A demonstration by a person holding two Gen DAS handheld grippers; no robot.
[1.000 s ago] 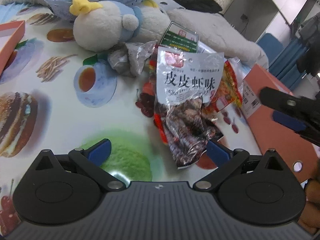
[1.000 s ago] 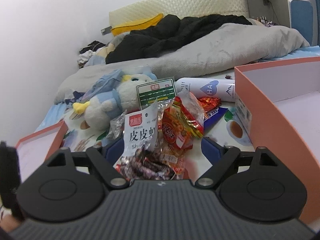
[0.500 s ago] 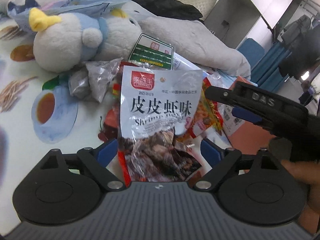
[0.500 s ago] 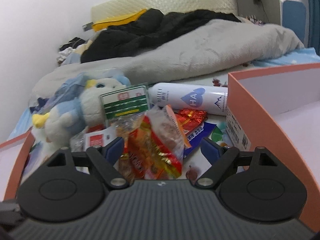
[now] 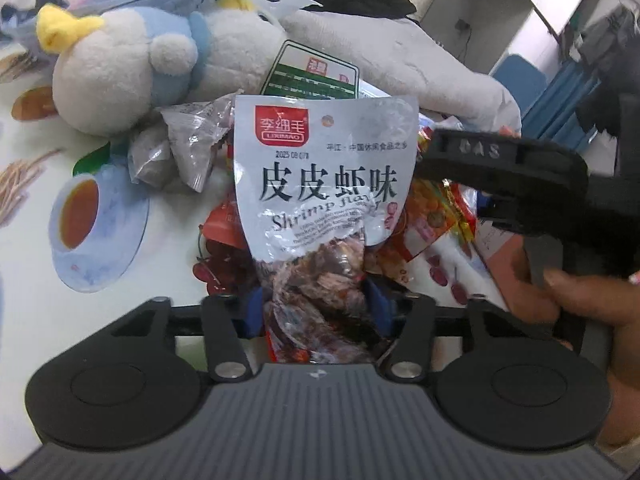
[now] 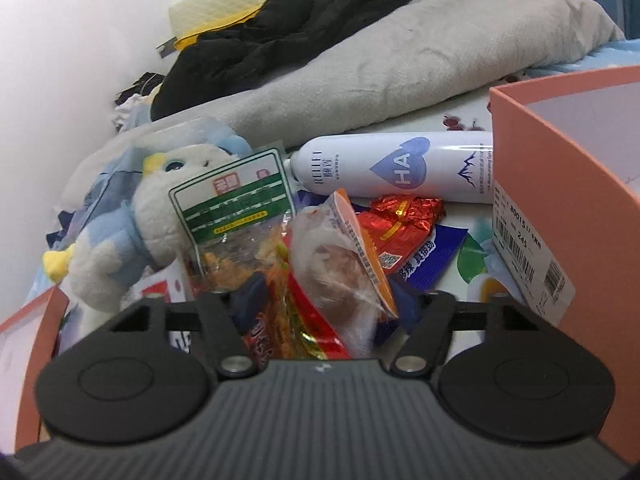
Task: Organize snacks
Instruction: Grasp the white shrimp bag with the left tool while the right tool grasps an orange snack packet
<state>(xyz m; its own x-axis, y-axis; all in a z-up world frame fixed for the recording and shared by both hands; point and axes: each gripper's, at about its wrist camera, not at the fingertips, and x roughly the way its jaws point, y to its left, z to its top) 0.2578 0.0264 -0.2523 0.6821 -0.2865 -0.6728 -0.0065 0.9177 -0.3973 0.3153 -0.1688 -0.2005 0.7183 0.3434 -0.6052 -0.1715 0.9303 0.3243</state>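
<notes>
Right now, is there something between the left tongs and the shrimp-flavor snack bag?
Nothing visible. The shrimp-flavor snack bag already sits between the blue pads of the left tongs, whose jaws have just been closing around its lower end. The right tongs are beside it, not in the way.

A plain white wall [image 6: 80, 40] runs along the far side, evenly lit, with a cream quilted headboard [image 6: 240, 4] set against it. The bed carries a rumpled grey blanket [image 6: 400, 72] and a heap of black clothing [image 6: 288, 28] on top (something yellow pokes out beneath it). The near surface is a cloth printed with food pictures [image 5: 80, 216]. Off to one side stand white shelving [image 5: 488, 4] and blue panels [image 5: 560, 92].
</notes>
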